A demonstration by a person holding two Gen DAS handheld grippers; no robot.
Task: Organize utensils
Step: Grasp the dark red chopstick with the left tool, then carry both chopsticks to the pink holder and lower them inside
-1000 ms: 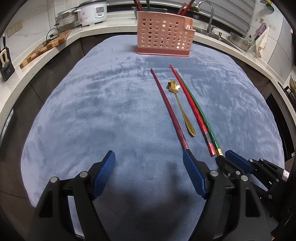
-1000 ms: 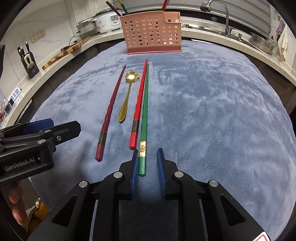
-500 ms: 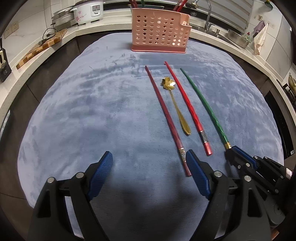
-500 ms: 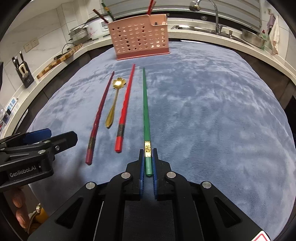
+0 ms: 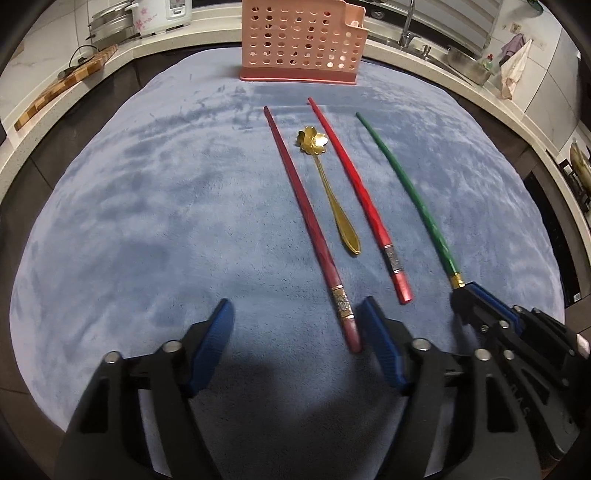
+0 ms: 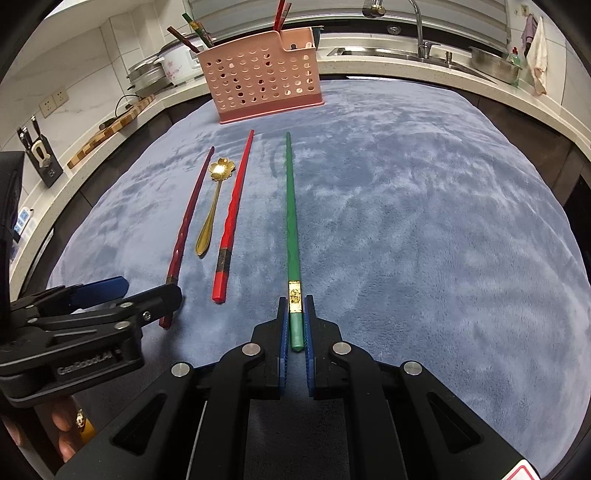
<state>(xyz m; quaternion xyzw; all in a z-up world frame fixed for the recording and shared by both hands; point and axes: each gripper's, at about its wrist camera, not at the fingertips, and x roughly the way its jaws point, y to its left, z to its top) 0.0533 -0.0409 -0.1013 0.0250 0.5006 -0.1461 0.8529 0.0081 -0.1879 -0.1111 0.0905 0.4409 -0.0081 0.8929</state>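
Observation:
My right gripper (image 6: 295, 314) is shut on the thick end of a green chopstick (image 6: 290, 206), which points at the pink utensil basket (image 6: 262, 83); the chopstick also shows in the left wrist view (image 5: 410, 184). My left gripper (image 5: 297, 325) is open, with the butt of a dark red chopstick (image 5: 306, 218) just inside its right finger. A gold flower spoon (image 5: 328, 188) and a bright red chopstick (image 5: 358, 188) lie between the dark red and green ones on the blue cloth (image 5: 147, 206).
The basket (image 5: 301, 40) stands at the cloth's far edge and holds several chopsticks. A counter rings the table, with a rice cooker (image 5: 159, 14), a cutting board (image 5: 62, 85), a sink and tap (image 6: 417, 26) and a knife block (image 6: 37, 155).
My right gripper has closed on the green chopstick and swung it right, away from the bright red one. My left gripper has moved forward around the dark red chopstick's end.

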